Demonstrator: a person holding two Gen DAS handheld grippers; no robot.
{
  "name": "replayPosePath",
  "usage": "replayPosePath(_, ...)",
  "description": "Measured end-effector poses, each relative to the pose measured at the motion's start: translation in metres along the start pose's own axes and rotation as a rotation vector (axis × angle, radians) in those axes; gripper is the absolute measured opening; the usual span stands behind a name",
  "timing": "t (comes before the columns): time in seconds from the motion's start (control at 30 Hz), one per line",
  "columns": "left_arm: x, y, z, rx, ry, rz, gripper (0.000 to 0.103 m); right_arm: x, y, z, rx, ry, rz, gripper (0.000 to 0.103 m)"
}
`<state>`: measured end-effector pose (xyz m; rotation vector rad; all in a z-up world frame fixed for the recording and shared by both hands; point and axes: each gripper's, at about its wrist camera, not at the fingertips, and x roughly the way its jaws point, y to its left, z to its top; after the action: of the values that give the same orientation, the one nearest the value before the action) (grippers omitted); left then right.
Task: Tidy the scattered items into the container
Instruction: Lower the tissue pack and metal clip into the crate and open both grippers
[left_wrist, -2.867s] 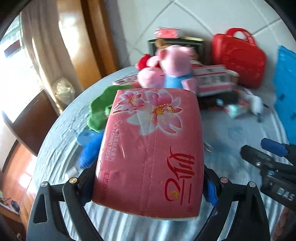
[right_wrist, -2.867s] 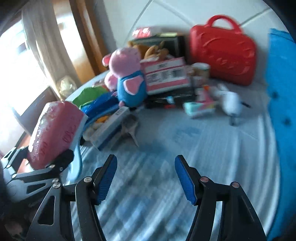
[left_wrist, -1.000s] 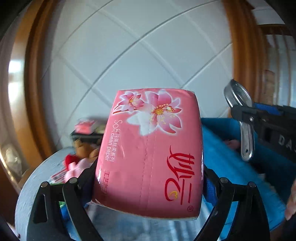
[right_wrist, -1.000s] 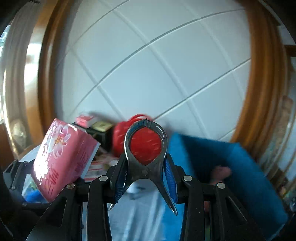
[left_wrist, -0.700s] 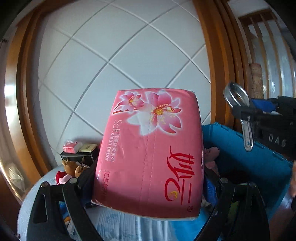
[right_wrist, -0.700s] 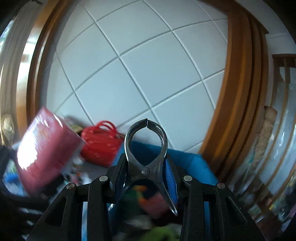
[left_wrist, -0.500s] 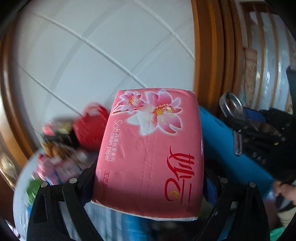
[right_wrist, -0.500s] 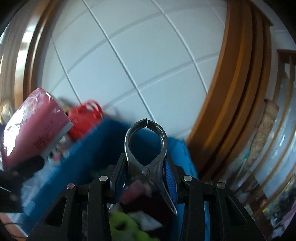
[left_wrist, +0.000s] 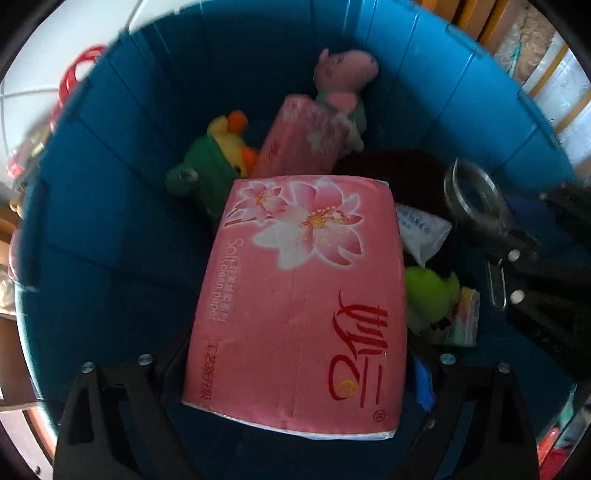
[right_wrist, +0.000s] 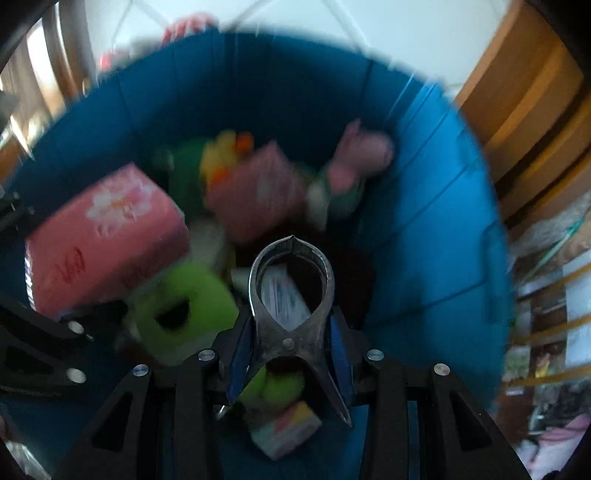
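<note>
My left gripper (left_wrist: 295, 373) is shut on a pink tissue pack (left_wrist: 303, 295) with a flower print, held over the inside of the blue container (left_wrist: 110, 229). My right gripper (right_wrist: 290, 354) is shut on a metal spring clamp (right_wrist: 291, 295), also pointing down into the blue container (right_wrist: 424, 229). In the left wrist view the clamp (left_wrist: 476, 206) and right gripper show at the right. In the right wrist view the held tissue pack (right_wrist: 103, 236) shows at the left.
Inside the container lie a second pink tissue pack (left_wrist: 303, 140), a pink pig plush (left_wrist: 343, 85), a green and yellow plush (left_wrist: 214, 158), a lime green toy (left_wrist: 432, 295) and a white packet (left_wrist: 421, 229). A red bag (left_wrist: 74, 81) is beyond the rim at left.
Both grippers swung from facing the tiled wall to pointing down into the blue container, still gripping the tissue pack and the clamp.
</note>
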<state>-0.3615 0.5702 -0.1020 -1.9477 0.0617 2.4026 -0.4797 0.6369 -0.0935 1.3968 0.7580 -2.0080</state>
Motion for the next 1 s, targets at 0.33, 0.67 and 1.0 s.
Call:
replayPosePath(0.33,0.009,0.001,0.004,-0.015,0.019,0.000,0.094,0.027,0.003,0.000,-0.091,0.137,0.005,0.039)
replayPosePath(0.67,0.021,0.011,0.005,-0.056,0.080,0.005,0.095,0.070,0.010,0.018,-0.130,0.200,0.058,0.040)
replayPosePath(1.0,0.012,0.018,0.013,-0.105,0.023,0.042,0.095,0.044,0.006,0.013,-0.136,0.159,0.050,0.053)
